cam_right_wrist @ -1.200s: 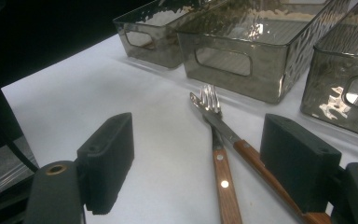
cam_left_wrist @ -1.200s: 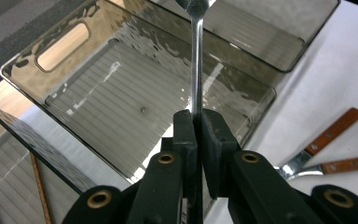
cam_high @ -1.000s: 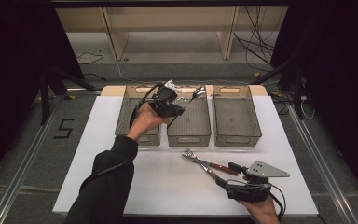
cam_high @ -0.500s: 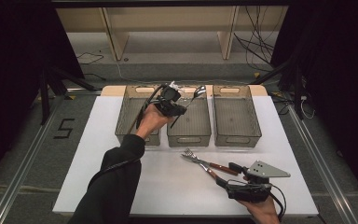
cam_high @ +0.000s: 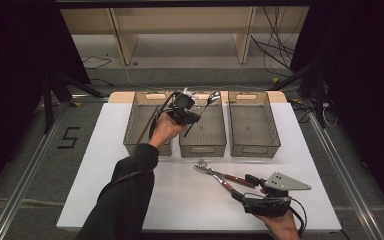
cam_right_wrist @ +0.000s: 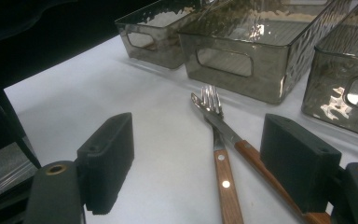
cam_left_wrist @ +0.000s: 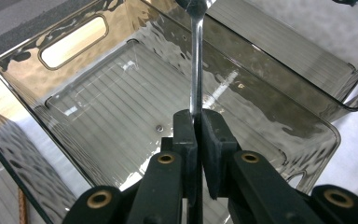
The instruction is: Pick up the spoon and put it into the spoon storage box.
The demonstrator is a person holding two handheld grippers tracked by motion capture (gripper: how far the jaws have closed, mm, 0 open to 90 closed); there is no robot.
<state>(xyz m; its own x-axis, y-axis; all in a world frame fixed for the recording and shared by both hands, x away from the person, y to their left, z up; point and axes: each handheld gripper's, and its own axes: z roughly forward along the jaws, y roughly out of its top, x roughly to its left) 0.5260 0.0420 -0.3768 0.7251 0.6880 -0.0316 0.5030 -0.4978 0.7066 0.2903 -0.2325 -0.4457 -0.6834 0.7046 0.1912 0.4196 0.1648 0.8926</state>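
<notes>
My left gripper (cam_high: 189, 111) is shut on the thin handle of a silver spoon (cam_high: 211, 98) and holds it over the middle smoky plastic bin (cam_high: 202, 145). In the left gripper view the spoon handle (cam_left_wrist: 196, 60) rises from between the closed pads (cam_left_wrist: 184, 135), with the ribbed bin floor (cam_left_wrist: 112, 112) below. My right gripper (cam_high: 245, 187) rests near the table's front edge, open. Its pads (cam_right_wrist: 107, 158) stand wide apart around the wooden handles of a fork (cam_right_wrist: 218, 140) and a second utensil (cam_right_wrist: 256, 163) that lie crossed on the white table, without touching them.
Three bins stand side by side at the back: the left bin (cam_high: 130, 142) holds a brown-handled item (cam_high: 142, 131), and the right bin (cam_high: 254, 149) looks empty. The fork and second utensil (cam_high: 220, 174) lie before the middle bin. The white tabletop (cam_high: 105, 190) ends near dark floor.
My left gripper has sunk a little with the spoon, staying over the middle bin. The right gripper and the two utensils on the table have not moved.
</notes>
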